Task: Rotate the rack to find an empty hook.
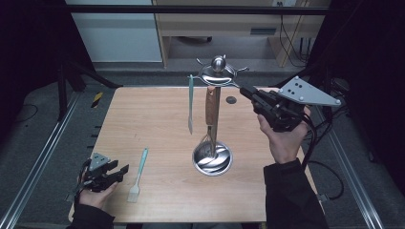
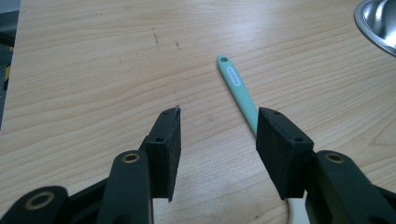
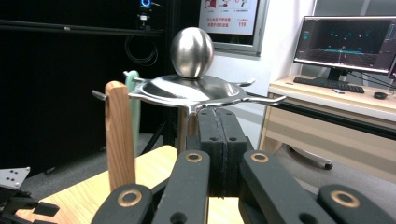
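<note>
While the left gripper (image 1: 112, 172) rested low at the near left corner of the tabletop (image 1: 153, 109), its jaws stood spread with nothing between them, and the bare wood showed in the gap. Just beside it lay a mint-handled silicone brush (image 1: 139, 176), flat on the wood, its pale head toward the near edge and its handle running away toward the far edge; in the left gripper view the handle (image 2: 236, 86) passed behind the right-hand jaw, apart from both pads. Near the middle of the tabletop stood a steel utensil stand (image 1: 213, 157), its round base on the wood and its hooked top plate crowned by a ball. From its hooks hung a slim mint utensil (image 1: 190, 102) and a wooden-handled utensil (image 1: 210, 107). The right gripper (image 1: 244, 90) was held high, level with the top plate at its right side, jaws pressed together; it appeared to hold nothing, though its tips sat very close to a hook (image 3: 261, 100)
</note>
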Demonstrator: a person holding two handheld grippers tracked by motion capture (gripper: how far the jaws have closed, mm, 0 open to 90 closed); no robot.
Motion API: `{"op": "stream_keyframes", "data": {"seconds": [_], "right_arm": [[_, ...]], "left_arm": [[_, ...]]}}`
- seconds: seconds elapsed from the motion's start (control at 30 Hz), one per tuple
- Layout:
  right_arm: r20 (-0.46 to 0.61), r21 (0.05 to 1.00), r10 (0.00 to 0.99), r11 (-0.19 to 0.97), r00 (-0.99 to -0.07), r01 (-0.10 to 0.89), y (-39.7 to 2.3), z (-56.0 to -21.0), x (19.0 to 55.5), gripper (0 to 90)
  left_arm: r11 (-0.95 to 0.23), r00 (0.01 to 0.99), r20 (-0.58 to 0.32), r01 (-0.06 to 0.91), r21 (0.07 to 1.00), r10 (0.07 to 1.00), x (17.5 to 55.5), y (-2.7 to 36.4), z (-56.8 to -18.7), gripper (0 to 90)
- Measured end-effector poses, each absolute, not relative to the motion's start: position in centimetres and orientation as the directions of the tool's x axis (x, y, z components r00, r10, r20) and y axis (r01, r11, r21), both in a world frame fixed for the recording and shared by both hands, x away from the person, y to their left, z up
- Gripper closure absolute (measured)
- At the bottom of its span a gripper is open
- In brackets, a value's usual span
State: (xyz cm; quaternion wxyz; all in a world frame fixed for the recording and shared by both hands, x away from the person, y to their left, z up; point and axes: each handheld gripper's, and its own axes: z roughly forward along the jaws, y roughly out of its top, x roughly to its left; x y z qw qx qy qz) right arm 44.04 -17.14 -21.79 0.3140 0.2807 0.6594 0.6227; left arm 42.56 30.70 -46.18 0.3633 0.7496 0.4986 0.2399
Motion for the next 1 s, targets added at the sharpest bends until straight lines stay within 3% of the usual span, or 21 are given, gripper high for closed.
{"op": "stream_keyframes", "data": {"seconds": [1.0], "right_arm": [[-0.099,0.994,0.714,0.095,-0.693,-0.045,-14.1,-21.7,42.9,90.0]], "left_arm": [[-0.241,0.389,0.0,0.572,0.784,0.921,42.5,30.7,-46.1,49.9]]}}
